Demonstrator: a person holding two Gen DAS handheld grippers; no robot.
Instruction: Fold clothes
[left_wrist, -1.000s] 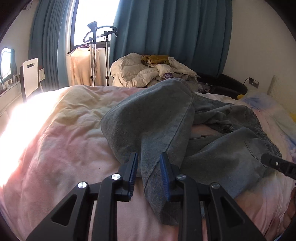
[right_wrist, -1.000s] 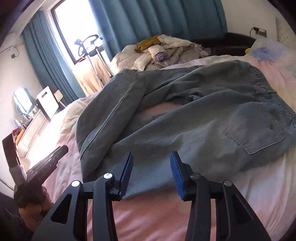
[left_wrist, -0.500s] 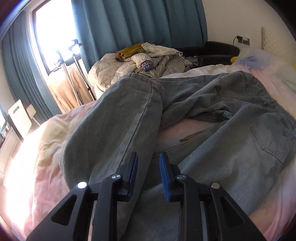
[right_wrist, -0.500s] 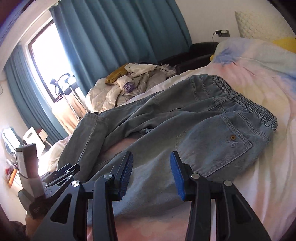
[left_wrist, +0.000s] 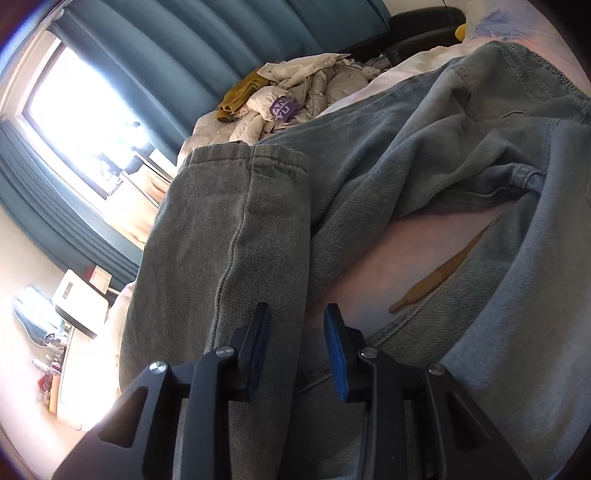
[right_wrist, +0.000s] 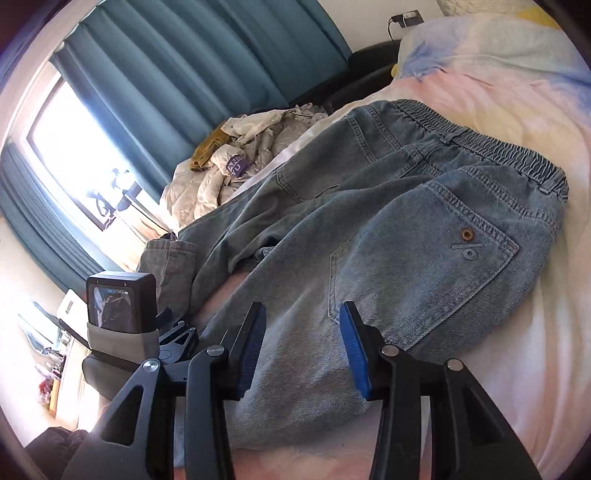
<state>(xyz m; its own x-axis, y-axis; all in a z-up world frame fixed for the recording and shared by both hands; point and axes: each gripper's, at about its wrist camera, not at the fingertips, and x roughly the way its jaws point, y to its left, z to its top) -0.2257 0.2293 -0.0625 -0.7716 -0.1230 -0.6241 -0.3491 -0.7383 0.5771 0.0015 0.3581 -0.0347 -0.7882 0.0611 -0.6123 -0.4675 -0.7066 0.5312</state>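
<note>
On a pastel bed by blue curtains, the jeans lie half folded, one leg doubled back. The left tool is opening around denim; the right tool hovers apart, empty.

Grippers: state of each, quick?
Left gripper: jaws opening, jeans fabric between them, not pinched.
Right gripper: open, holding nothing.
</note>
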